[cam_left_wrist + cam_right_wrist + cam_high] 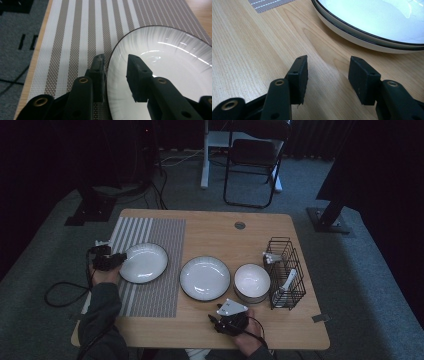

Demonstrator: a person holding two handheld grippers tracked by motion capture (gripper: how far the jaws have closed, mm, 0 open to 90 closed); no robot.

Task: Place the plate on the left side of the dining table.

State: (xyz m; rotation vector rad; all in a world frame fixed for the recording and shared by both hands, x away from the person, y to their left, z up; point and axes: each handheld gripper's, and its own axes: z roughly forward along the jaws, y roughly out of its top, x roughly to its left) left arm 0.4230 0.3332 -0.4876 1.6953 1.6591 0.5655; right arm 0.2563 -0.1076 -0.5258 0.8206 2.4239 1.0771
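Observation:
A white plate with a dark rim (144, 262) lies on a striped placemat (150, 230) at the table's left. My left gripper (117, 259) is at its left edge. In the left gripper view the jaws stand apart astride the rim of the plate (170, 60), one outside over the placemat (75, 37), one over the plate's inside; the left gripper (115, 60) is open. My right gripper (226, 314) rests low near the front edge, open (328, 62) over bare wood, pointing at a stacked plate (367, 15), the middle plate (205, 277).
A white bowl (252, 281) sits right of the middle plate. A black wire rack (285, 272) holding white utensils stands at the right side. A folding chair (252, 160) and stand legs are on the floor beyond the wooden table (210, 232).

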